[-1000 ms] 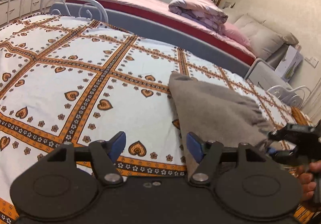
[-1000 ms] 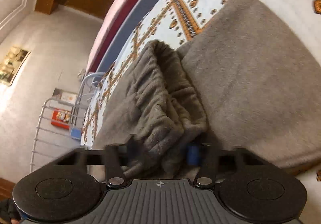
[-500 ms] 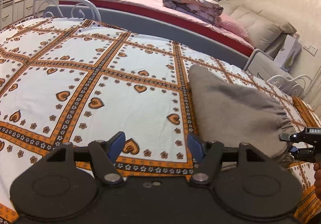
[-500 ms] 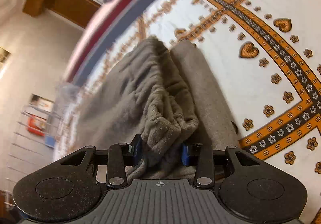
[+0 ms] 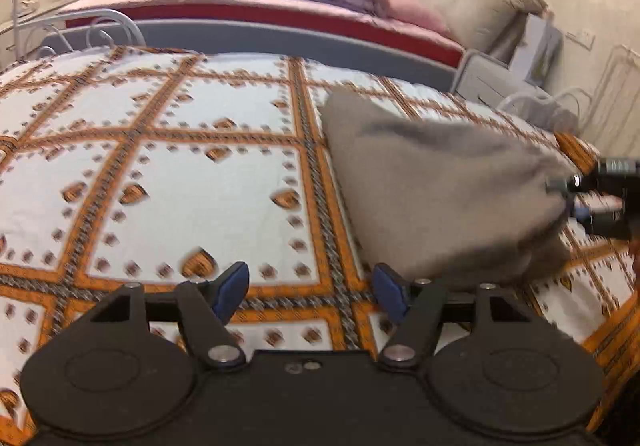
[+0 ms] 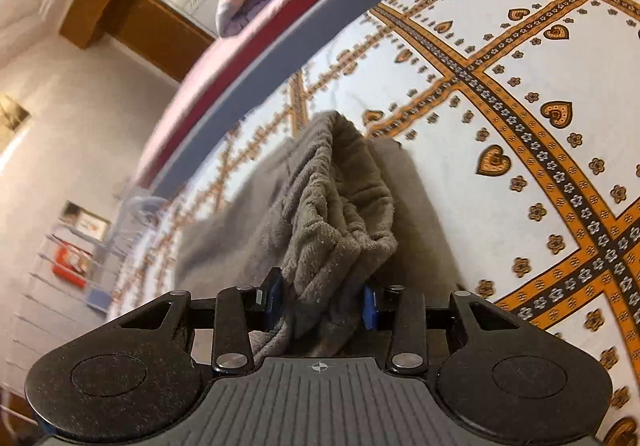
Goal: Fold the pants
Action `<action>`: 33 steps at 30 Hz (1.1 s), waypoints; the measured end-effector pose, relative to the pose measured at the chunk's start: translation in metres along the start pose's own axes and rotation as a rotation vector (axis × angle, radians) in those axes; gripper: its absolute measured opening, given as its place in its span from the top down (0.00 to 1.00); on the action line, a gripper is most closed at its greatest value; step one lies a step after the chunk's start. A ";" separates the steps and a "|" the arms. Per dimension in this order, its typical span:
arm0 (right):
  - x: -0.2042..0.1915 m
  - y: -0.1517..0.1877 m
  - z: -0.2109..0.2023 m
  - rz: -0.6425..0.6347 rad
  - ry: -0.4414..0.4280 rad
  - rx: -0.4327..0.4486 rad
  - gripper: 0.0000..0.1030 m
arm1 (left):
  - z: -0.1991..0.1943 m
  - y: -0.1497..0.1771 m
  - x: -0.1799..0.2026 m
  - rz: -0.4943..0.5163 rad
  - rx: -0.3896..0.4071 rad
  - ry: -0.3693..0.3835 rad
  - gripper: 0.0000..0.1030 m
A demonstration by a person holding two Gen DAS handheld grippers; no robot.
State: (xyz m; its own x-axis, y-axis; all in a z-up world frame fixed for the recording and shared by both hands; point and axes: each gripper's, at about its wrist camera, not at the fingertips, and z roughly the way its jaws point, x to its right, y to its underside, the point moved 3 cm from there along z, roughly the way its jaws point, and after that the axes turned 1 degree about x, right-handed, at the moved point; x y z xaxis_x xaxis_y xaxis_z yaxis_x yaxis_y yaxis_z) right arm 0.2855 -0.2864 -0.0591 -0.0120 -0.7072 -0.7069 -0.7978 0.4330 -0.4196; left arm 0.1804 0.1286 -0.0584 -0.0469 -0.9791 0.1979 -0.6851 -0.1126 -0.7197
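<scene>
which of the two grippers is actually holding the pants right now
The right gripper: its blue pads are clamped on the bunched waistband of the grey pants. The left gripper is open, above the patterned bedspread.

Free room and obstacles. Ahead of my left gripper [image 5: 310,292], jaws apart, the patterned bedspread [image 5: 180,186] lies flat from 9 to 12 o'clock. At 1 to 2 o'clock the grey pants [image 5: 436,190] rise as a mound; my right gripper [image 5: 592,202] blocks 3 o'clock. A grey bed rail [image 5: 280,40] bounds the far edge.
</scene>
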 end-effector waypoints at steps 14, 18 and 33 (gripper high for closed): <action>-0.002 0.004 -0.004 -0.009 0.042 -0.034 0.61 | 0.007 0.015 0.028 -0.020 0.040 -0.015 0.45; 0.000 0.007 -0.004 -0.020 0.047 -0.062 0.56 | 0.005 0.016 0.029 -0.036 0.045 -0.021 0.46; 0.011 0.027 -0.058 0.089 -0.055 -0.019 0.50 | 0.015 0.033 0.041 -0.011 -0.003 -0.030 0.49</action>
State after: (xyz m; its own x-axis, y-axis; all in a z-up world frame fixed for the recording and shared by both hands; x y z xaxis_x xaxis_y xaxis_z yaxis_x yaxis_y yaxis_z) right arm 0.2287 -0.3150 -0.0446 -0.0504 -0.6345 -0.7712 -0.8062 0.4816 -0.3436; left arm 0.1672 0.0820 -0.0841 -0.0176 -0.9824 0.1860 -0.6879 -0.1231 -0.7153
